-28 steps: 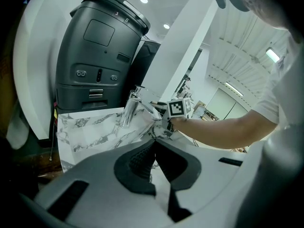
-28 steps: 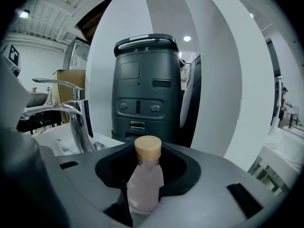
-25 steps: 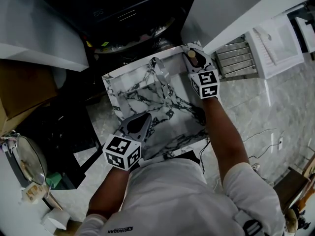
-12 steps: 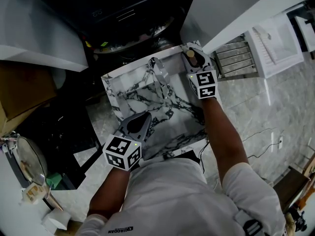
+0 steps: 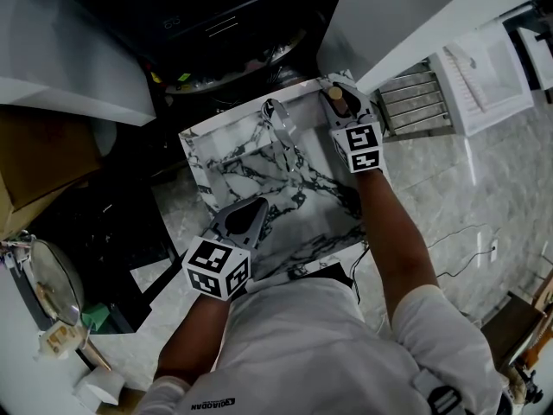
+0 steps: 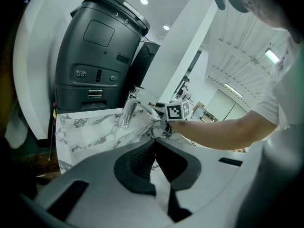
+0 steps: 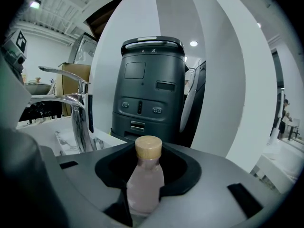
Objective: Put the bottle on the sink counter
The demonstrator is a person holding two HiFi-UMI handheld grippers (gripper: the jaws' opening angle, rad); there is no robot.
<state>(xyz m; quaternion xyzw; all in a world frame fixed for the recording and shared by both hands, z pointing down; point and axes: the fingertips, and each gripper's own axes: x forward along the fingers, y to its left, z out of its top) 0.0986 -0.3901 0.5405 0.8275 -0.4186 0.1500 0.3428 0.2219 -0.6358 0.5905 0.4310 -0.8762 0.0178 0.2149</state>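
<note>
And the right gripper [image 7: 148, 167] has the small pale-pink translucent bottle with the tan wooden cap [image 7: 145, 189] right between its jaws, which are closed on the body just below the shoulder. The bottle stands upright, long axis vertical, cap up and clear above the jaws. It's out at the far right corner of the white, grey-veined marble sink counter [image 5: 220, 128], just to the right of the curved chrome tap [image 7: 80, 122]; whether the base is down on the marble, I can't tell from here. The left gripper [image 6: 153, 145] hangs well apart at the near edge of the basin, jaws pinched together on nothing, so this one belongs to the right hand alone. As I read it, what's wanted is a straight set-down and a clean opening, without tipping that tall, narrow shape. The stone looks hard and slick. Behind the counter looms a dark grey machine [image 7: 149, 89], with a broad white column [image 7: 223, 80] beside it and pale tiled floor [image 5: 484, 188] off to the right.
</note>
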